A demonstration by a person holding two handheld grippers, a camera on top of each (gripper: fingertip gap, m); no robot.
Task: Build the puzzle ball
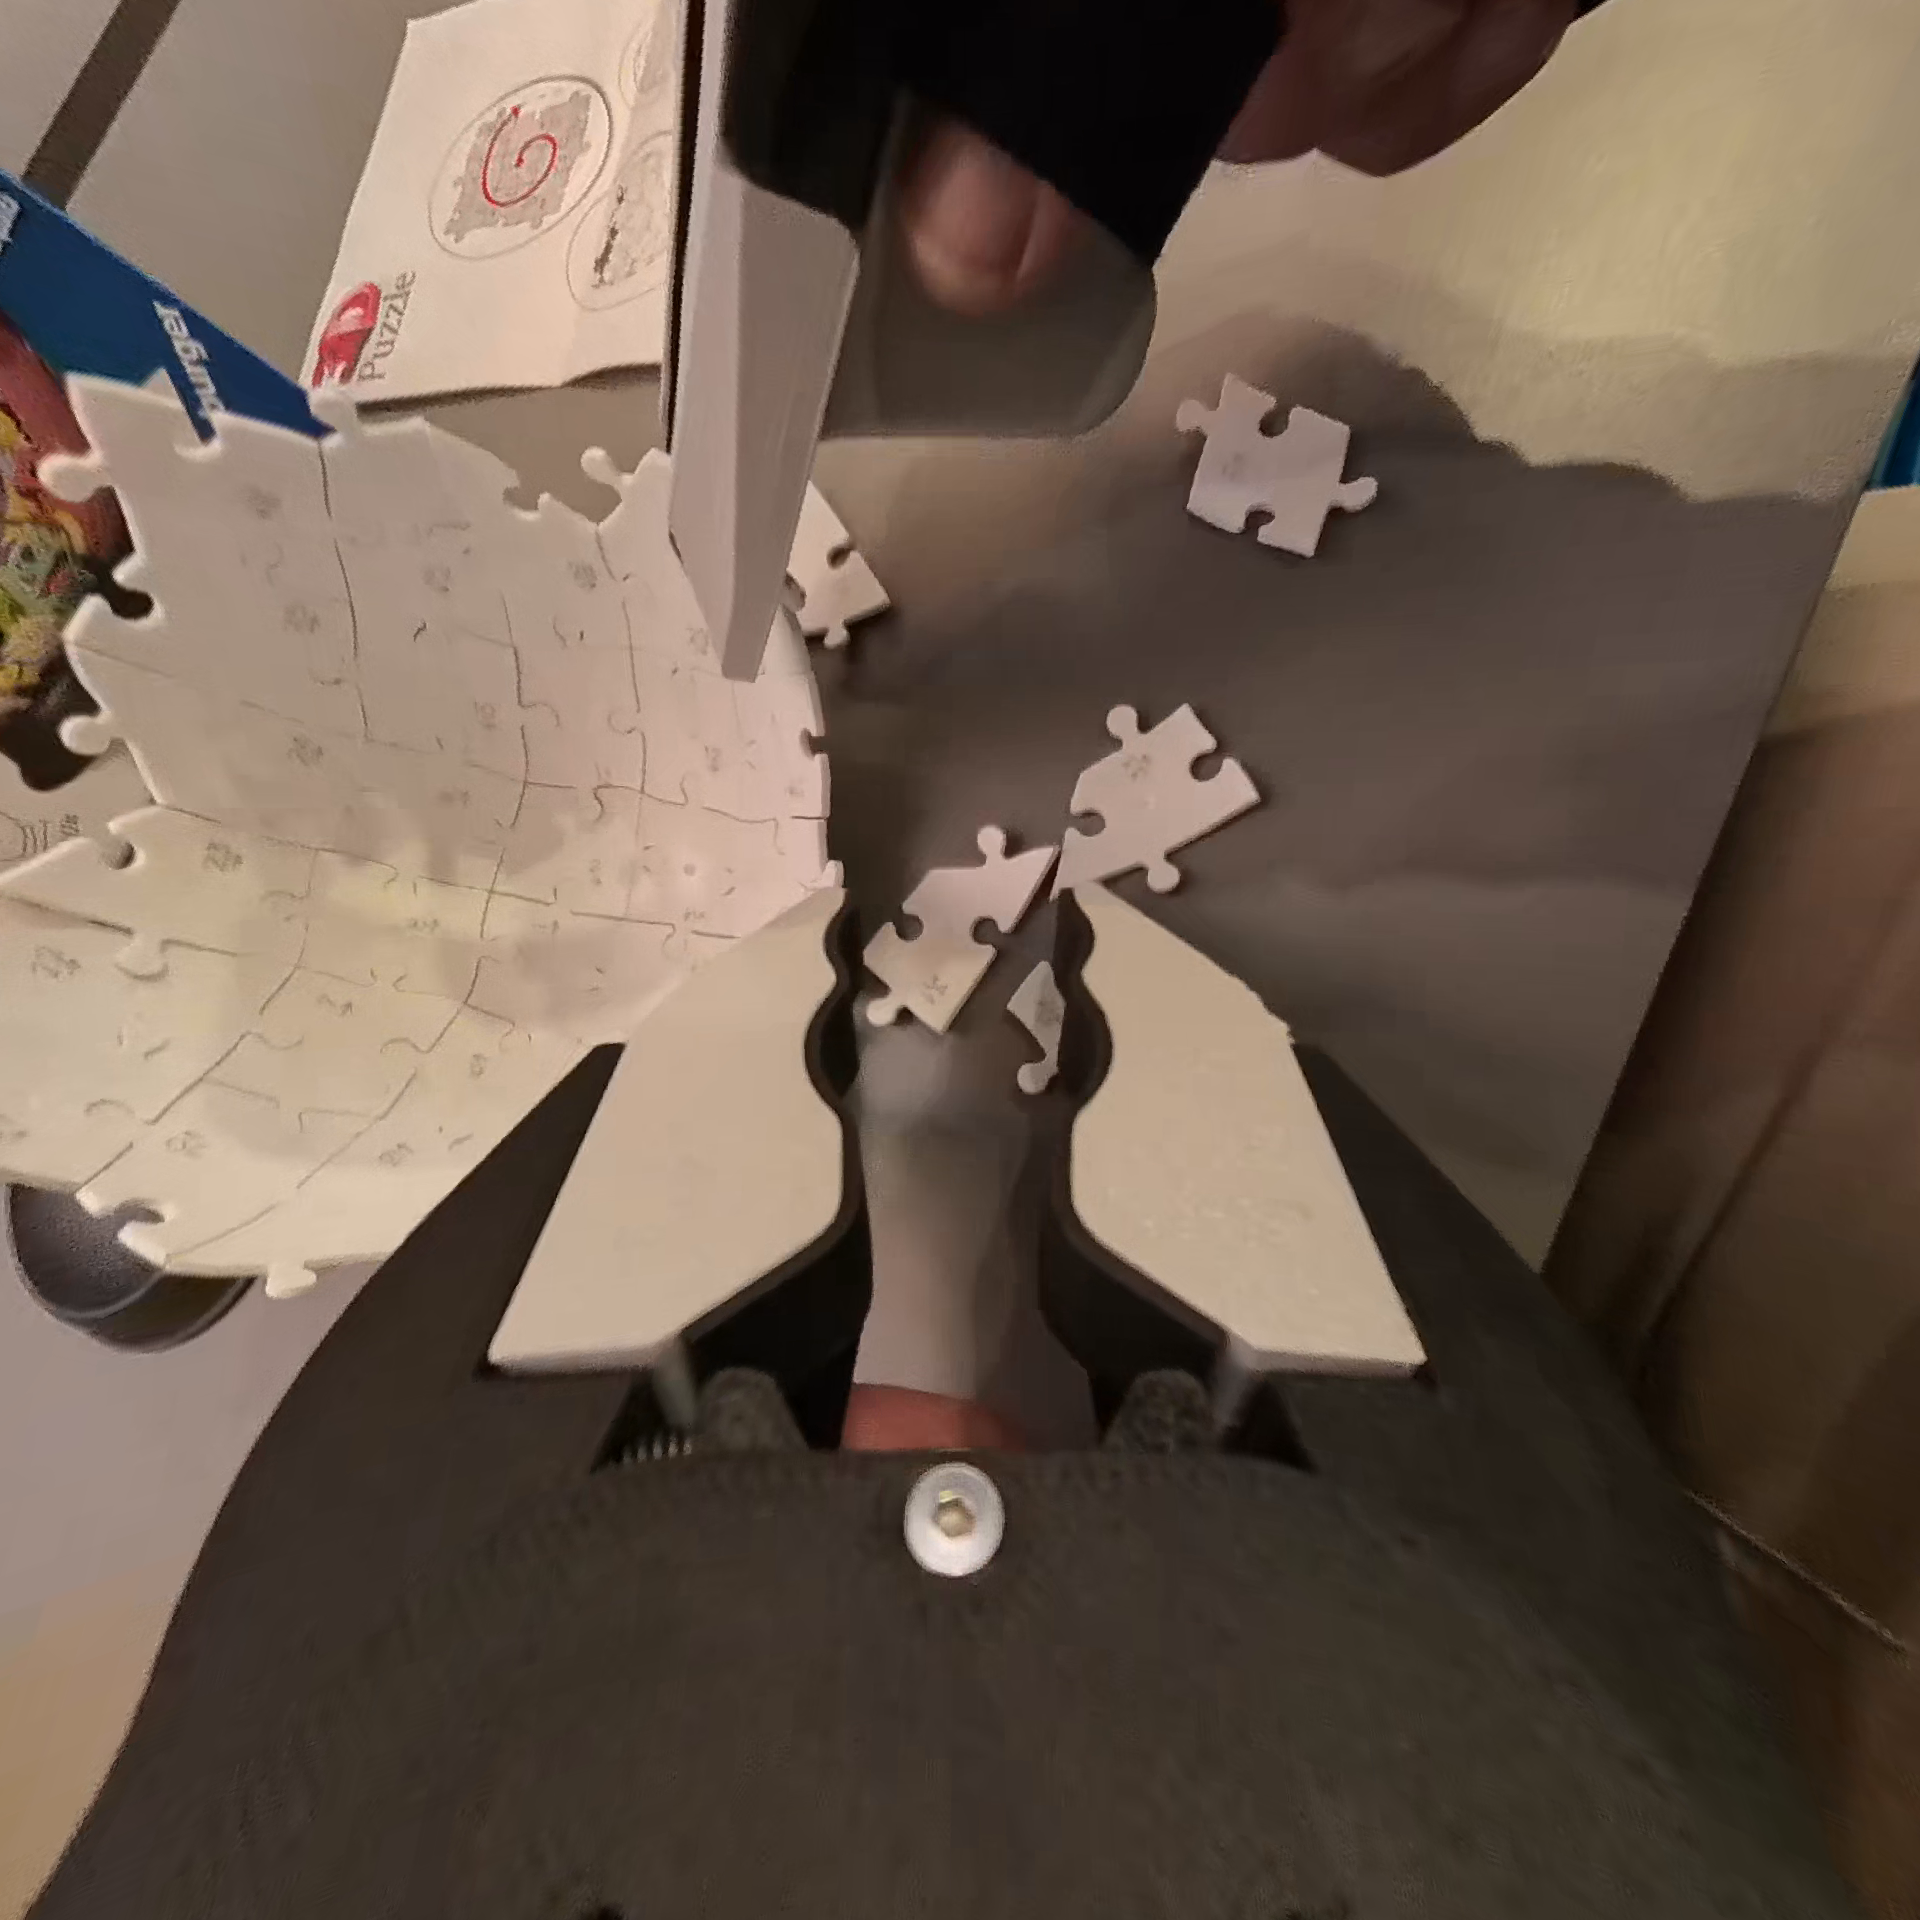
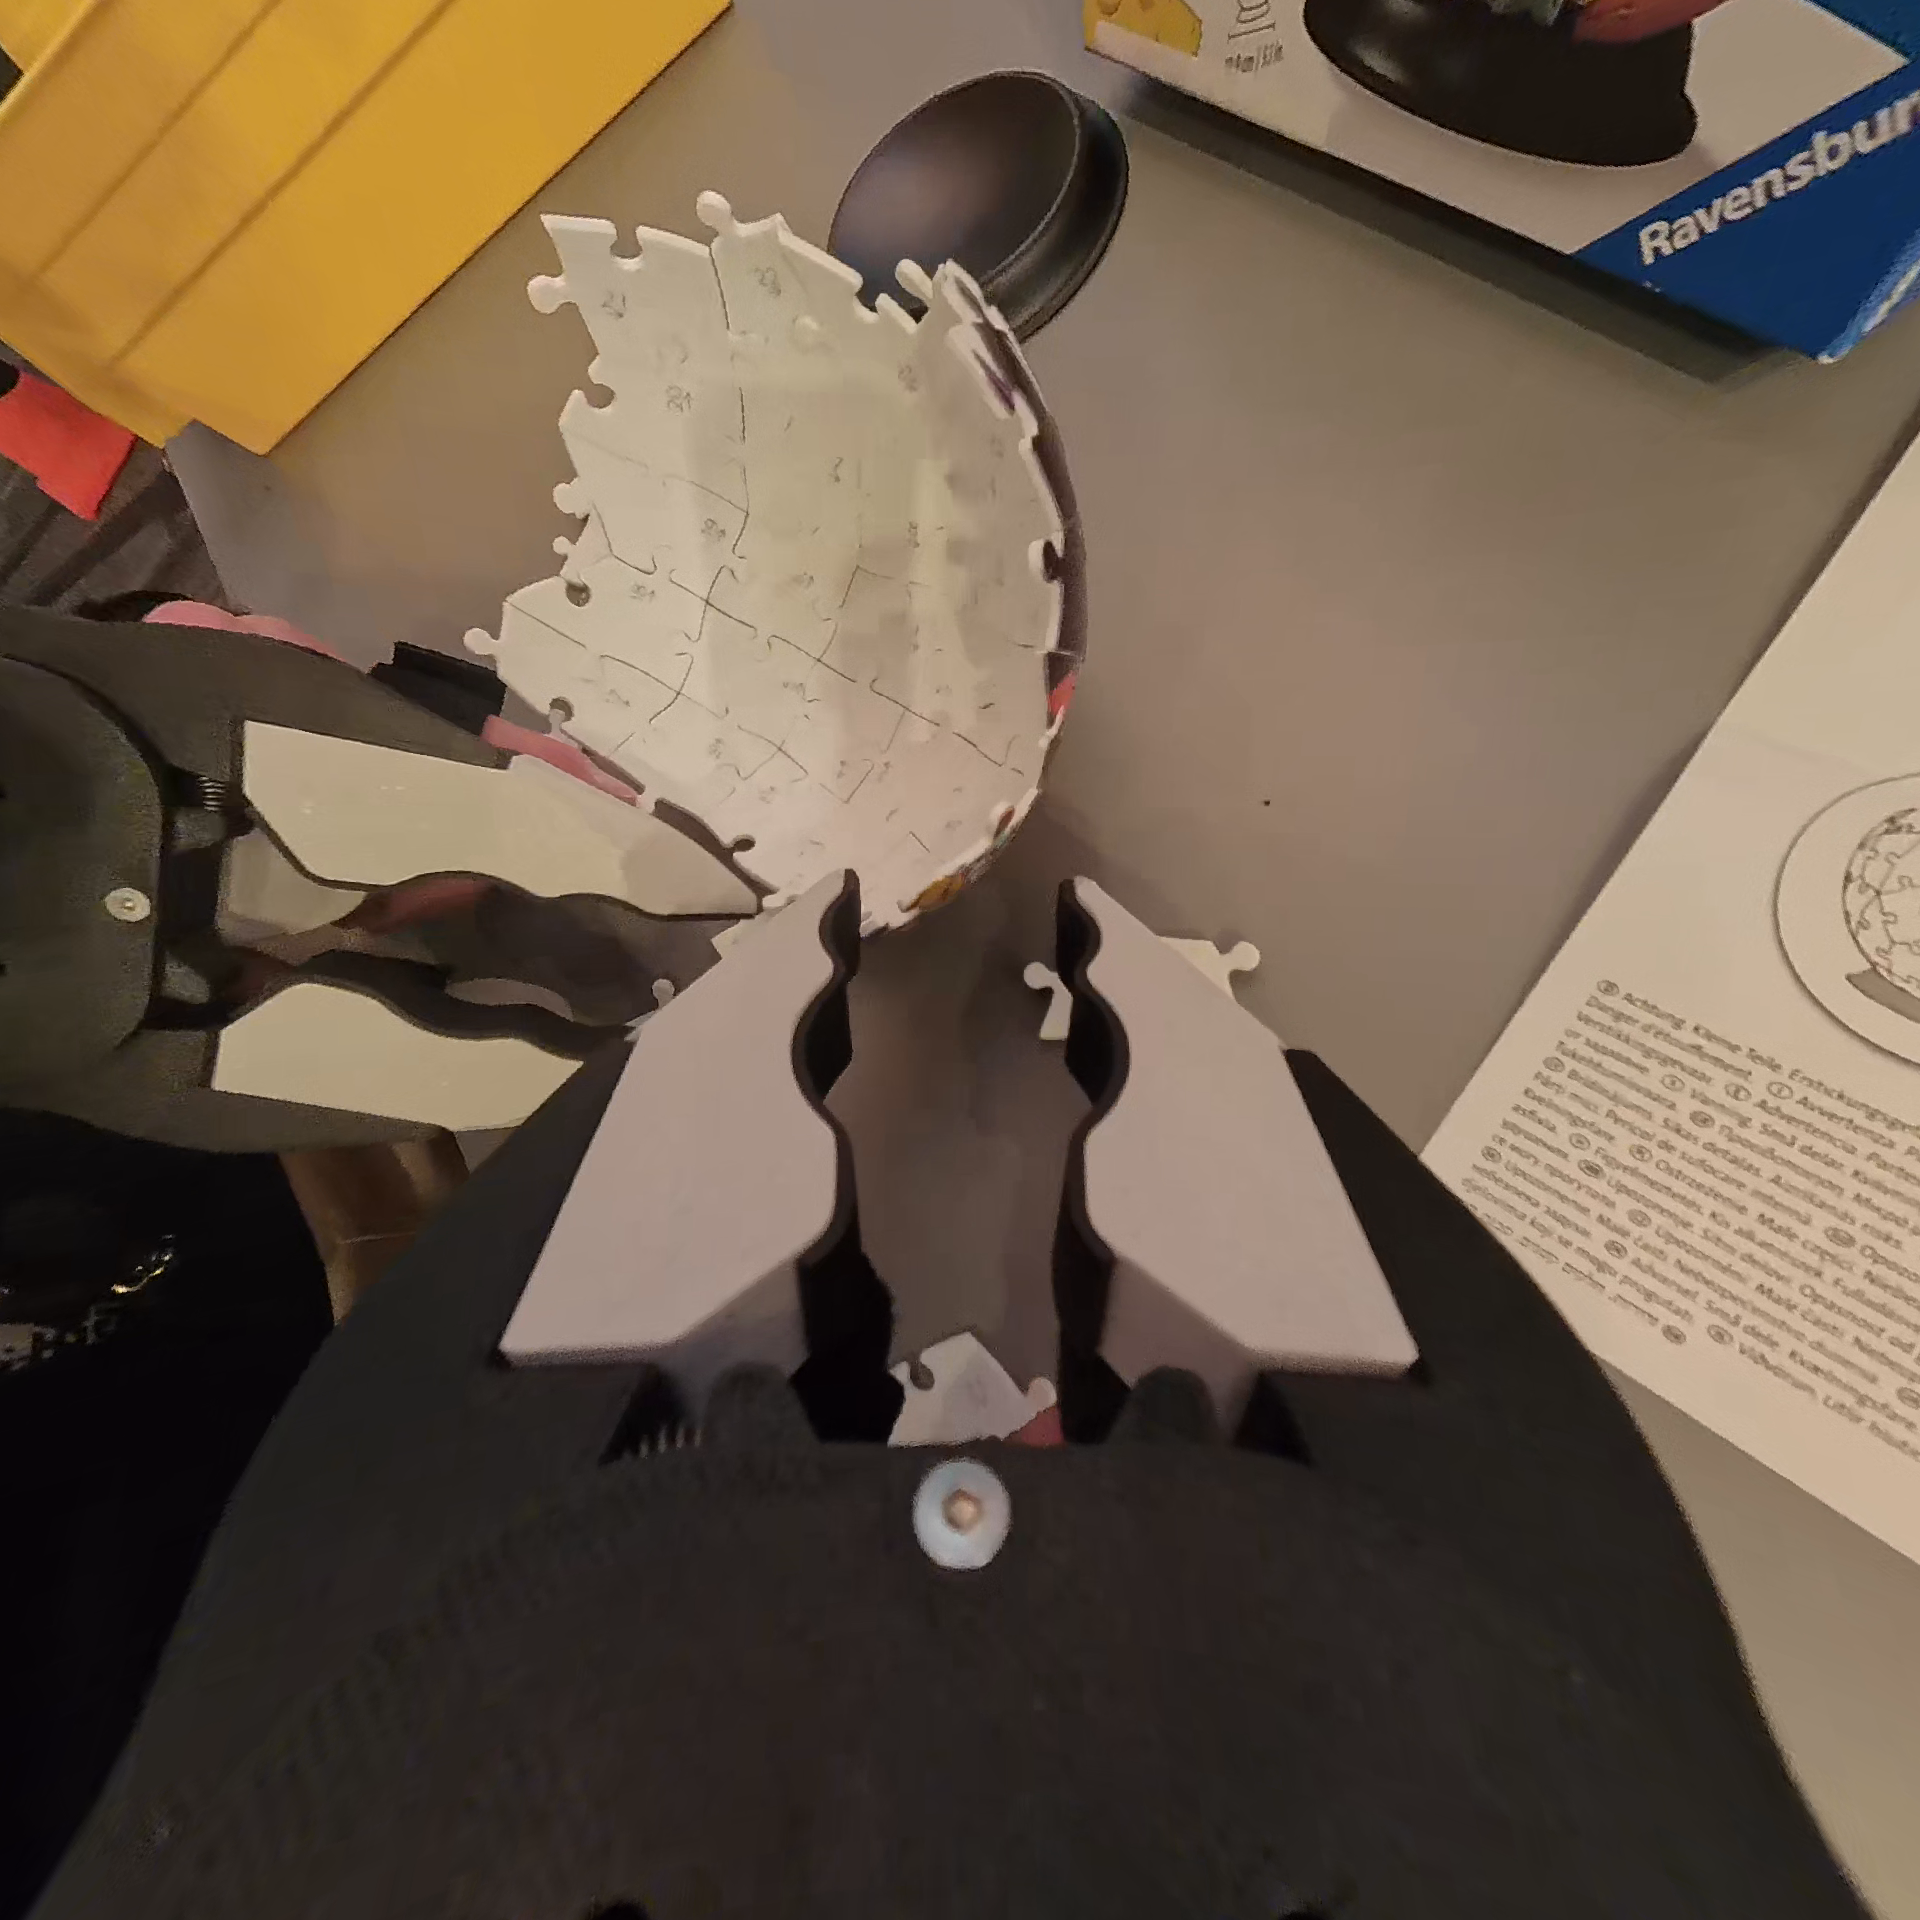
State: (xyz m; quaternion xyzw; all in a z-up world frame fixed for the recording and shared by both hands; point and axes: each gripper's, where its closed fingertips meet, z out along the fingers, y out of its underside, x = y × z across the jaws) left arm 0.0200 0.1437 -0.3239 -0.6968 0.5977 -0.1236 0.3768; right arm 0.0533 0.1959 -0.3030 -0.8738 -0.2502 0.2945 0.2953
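Both grippers are in view, two in all. In the left wrist view the left gripper (image 1: pixel 951 914) has its jaws apart with nothing between them; its left fingertip (image 1: pixel 821 920) sits at the rim of the half-built puzzle ball (image 1: pixel 395 831), though whether it touches is hard to tell. The right gripper (image 2: pixel 956 904) also stands with jaws apart, its left fingertip (image 2: pixel 836 904) just beside the shell's lower edge.

One puzzle shell is there, a curved bowl of joined pieces with its white, numbered inside facing the cameras (the printed outside shows only as a coloured sliver along its rim). It stands tilted on the grey table (image 2: pixel 1403 623), between the two grippers.

Loose pieces on the table, white side up, come to five in the left wrist view: one far piece (image 1: pixel 1273 468), one middle piece (image 1: pixel 1153 800), one near piece (image 1: pixel 951 951) between the fingertips, one partly hidden piece (image 1: pixel 1039 1023) by the right finger, and one tucked piece (image 1: pixel 836 587) behind the shell.

One black round stand (image 2: pixel 982 197) lies beyond the shell, one blue box (image 2: pixel 1558 135) toward the far right corner, and one instruction sheet (image 2: pixel 1714 1143) along the right edge.
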